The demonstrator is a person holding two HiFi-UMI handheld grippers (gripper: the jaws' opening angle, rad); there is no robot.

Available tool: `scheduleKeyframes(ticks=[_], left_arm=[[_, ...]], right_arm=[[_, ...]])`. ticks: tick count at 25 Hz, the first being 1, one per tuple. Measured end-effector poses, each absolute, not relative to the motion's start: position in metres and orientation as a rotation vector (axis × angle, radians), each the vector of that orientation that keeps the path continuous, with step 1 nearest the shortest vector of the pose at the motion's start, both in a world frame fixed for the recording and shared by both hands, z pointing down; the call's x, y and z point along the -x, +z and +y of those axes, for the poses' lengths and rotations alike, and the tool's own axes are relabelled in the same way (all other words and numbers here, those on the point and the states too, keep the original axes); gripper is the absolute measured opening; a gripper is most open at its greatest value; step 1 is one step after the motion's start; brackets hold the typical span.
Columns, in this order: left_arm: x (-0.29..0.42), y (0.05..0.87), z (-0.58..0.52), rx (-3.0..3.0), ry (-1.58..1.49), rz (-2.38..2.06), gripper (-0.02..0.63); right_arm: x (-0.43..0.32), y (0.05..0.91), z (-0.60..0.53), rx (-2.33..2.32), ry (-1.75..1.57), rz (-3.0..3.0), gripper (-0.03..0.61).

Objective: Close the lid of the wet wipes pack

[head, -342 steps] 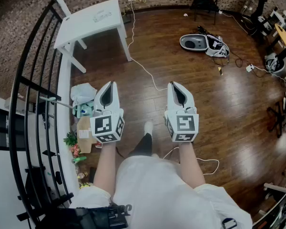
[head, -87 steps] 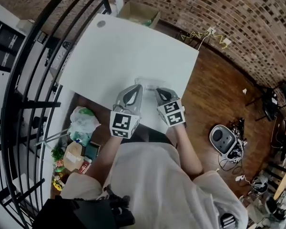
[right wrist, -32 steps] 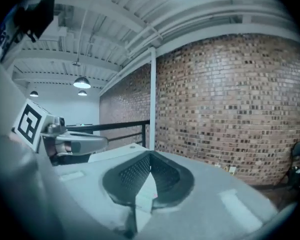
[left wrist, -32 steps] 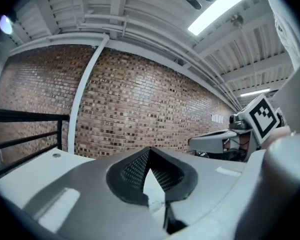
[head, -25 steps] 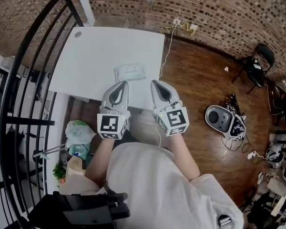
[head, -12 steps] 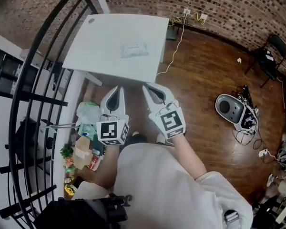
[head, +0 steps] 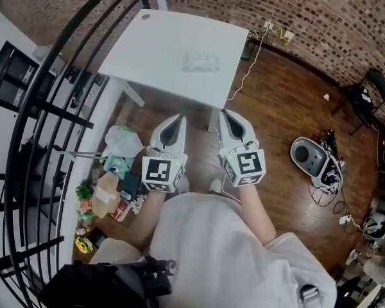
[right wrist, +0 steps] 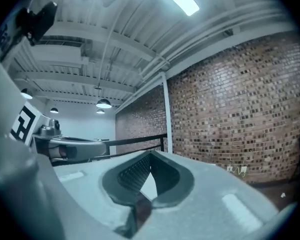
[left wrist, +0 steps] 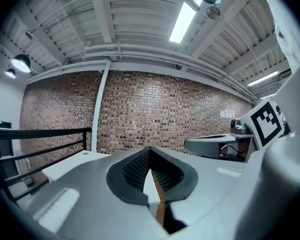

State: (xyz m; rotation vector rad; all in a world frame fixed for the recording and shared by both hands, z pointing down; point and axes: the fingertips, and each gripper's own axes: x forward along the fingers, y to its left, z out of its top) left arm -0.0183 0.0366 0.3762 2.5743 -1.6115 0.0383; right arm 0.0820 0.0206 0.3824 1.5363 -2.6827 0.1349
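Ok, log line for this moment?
pack: on table, lid unreadable | left gripper: shut, empty, over floor | right gripper: shut, empty, over floor

Black railing (head: 51,51) left of table (head: 154,50)

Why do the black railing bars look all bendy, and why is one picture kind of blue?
Head view: the wide lens bows the black railing and darkens the corners, and the wet wipes pack looks small and faint. Left gripper view: the ceiling lamp glares pure white, while the brick wall stays sharp. Right gripper view: a bluish cast covers everything, and straight lines curve here too.
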Motion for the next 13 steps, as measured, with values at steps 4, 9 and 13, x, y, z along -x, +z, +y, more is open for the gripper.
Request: scheduleKeyframes(ticks=[4,9,13], left_arm=[[0.036,0.374,0.035,-2.57,0.011,-1.602,0.015],[0.05,0.368,0.03,-2.594,-0.03,-1.573,0.015],[0.059,0.372,0.026,-2.597,-0.029,-1.547,0.015]], right_arm=[[-0.07,0.376,0.026,-1.558,0.085,-2.673,-0.011],[-0.063,0.368,0.022,-1.599,0.033,-2.636,-0.011],[-0.052,0.368,0.019,-1.595,0.02,-2.622,-0.011]])
